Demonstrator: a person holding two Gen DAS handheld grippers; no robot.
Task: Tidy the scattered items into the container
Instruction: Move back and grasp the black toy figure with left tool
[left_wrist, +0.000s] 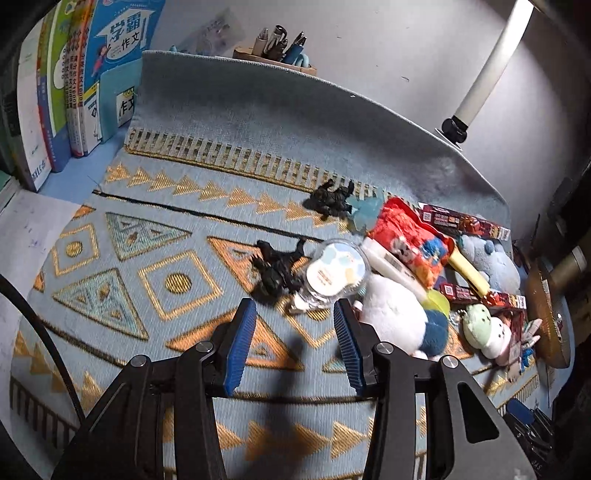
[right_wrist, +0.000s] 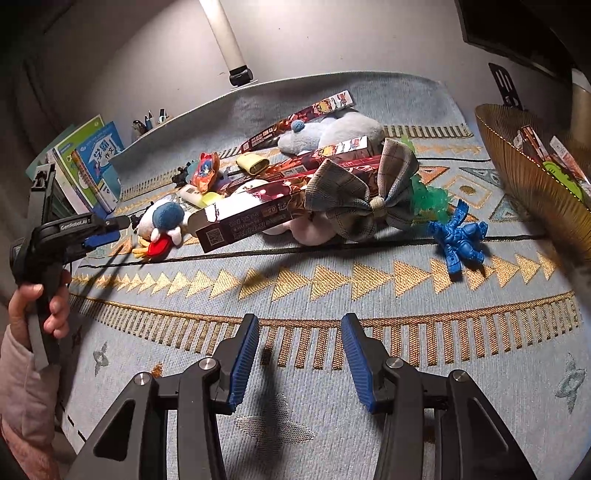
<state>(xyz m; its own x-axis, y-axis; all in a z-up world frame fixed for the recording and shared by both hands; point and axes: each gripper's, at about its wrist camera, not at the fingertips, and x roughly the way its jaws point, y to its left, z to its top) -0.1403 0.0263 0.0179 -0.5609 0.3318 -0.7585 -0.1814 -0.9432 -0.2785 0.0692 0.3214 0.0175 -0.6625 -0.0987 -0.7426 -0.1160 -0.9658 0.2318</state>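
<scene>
My left gripper (left_wrist: 295, 314) is open and empty, just short of a clear plastic tub with a white label (left_wrist: 334, 271) and a black toy figure (left_wrist: 275, 271). A second black figure (left_wrist: 332, 199) lies farther back. To the right lies a pile: a white and blue plush (left_wrist: 399, 314), a red snack bag (left_wrist: 410, 240), a light blue plush (left_wrist: 487, 258). My right gripper (right_wrist: 298, 332) is open and empty above the mat. Ahead of it lie a plaid bow (right_wrist: 369, 188), a blue toy figure (right_wrist: 460, 236) and long red boxes (right_wrist: 251, 218). The gold basket (right_wrist: 532, 173) stands at the right.
A patterned blue and gold mat (left_wrist: 177, 284) covers the desk. Books (left_wrist: 74, 81) stand at the back left. A pen holder (left_wrist: 280, 48) and a white lamp post (left_wrist: 487, 66) stand behind the mat. The left gripper also shows in the right wrist view (right_wrist: 107, 230), held by a hand.
</scene>
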